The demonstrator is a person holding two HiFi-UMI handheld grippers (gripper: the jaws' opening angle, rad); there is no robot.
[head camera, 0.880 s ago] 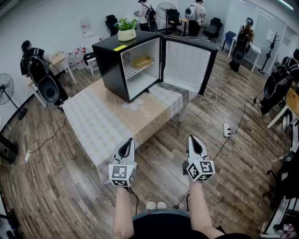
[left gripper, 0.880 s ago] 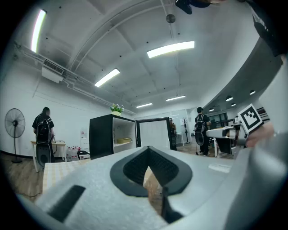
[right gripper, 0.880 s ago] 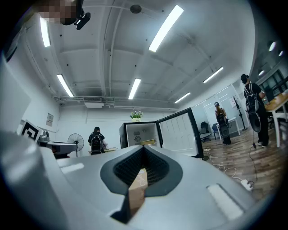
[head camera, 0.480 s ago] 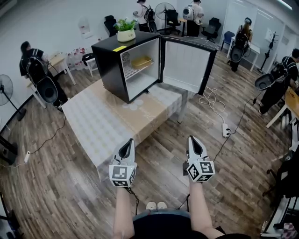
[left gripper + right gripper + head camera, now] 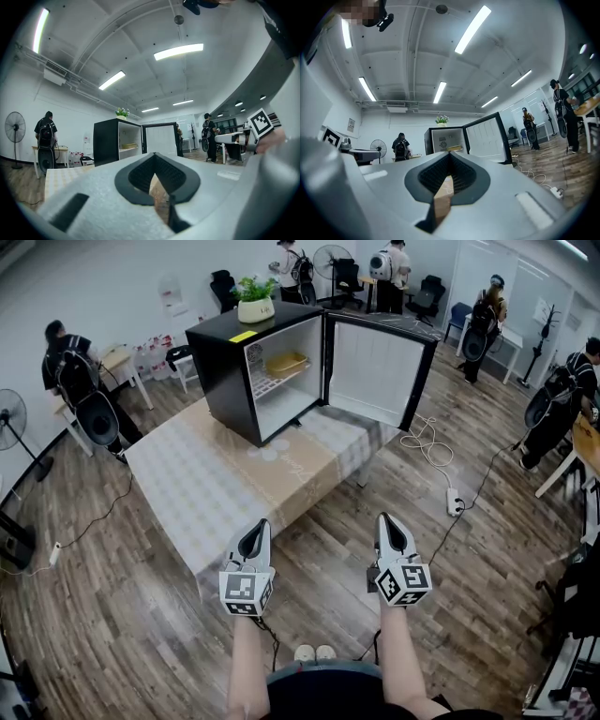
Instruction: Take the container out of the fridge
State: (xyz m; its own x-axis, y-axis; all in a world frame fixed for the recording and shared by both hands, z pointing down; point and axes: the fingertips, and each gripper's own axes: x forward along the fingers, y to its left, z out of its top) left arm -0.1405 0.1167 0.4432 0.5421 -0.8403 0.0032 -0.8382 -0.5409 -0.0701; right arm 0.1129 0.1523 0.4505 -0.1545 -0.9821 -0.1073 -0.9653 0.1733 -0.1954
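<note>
A black mini fridge (image 5: 225, 367) stands on the far end of a table (image 5: 211, 488), its door (image 5: 375, 371) swung wide open to the right. On its upper wire shelf lies a shallow yellowish container (image 5: 285, 363). My left gripper (image 5: 255, 531) and right gripper (image 5: 390, 524) hover side by side over the floor, well short of the table's near edge, both shut and empty. In the left gripper view the fridge (image 5: 107, 140) and container (image 5: 129, 146) show far beyond the closed jaws. The right gripper view shows the fridge (image 5: 440, 139) ahead too.
A potted plant (image 5: 254, 304) sits on top of the fridge. A white power cable and strip (image 5: 454, 501) lie on the wood floor to the right. Several people, fans, desks and chairs stand around the room's edges.
Both grippers stay where they were. Only people in the background at the right have shifted.
</note>
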